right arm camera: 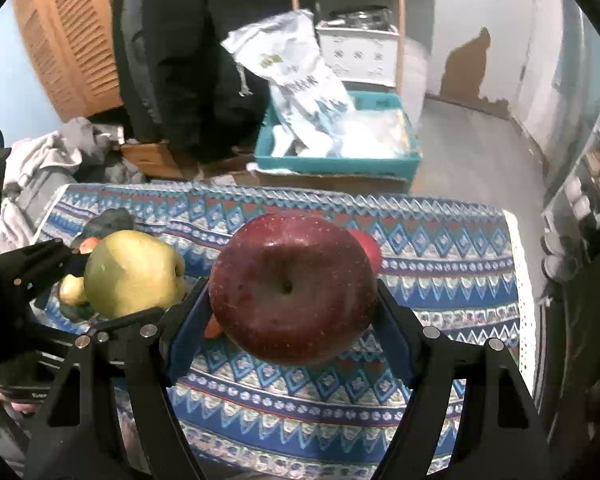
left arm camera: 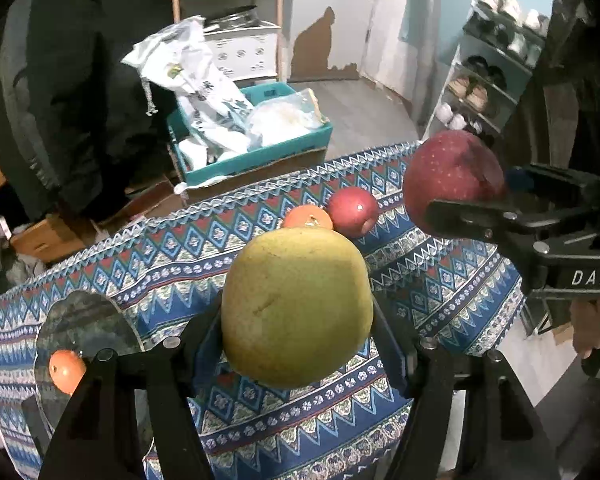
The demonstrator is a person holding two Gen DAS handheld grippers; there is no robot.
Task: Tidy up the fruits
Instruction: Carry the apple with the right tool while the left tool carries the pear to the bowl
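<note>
Two fruits were aloft over the patterned blue tablecloth [left arm camera: 440,292]: the left gripper [left arm camera: 298,320] clasped a large yellow-green pear [left arm camera: 296,304], the right gripper [right arm camera: 294,300] a dark red apple [right arm camera: 294,286], while a smaller red apple [left arm camera: 353,211] and an orange persimmon [left arm camera: 307,217] still awaited sorting.

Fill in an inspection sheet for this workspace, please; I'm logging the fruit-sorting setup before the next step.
Surface: table under a blue patterned cloth, edge visible.
Job's things: yellow-green pear and large red apple both lifted; smaller red apple and an orange fruit on the cloth; dark plate holding another orange fruit.
Clutter: nothing seen on the cloth.
Grippers: left gripper shut on the pear; right gripper shut on the large apple.
Cables: nothing seen.
Surroundings: teal crate with white bags, wooden shelf, shoe rack, dark coat.
</note>
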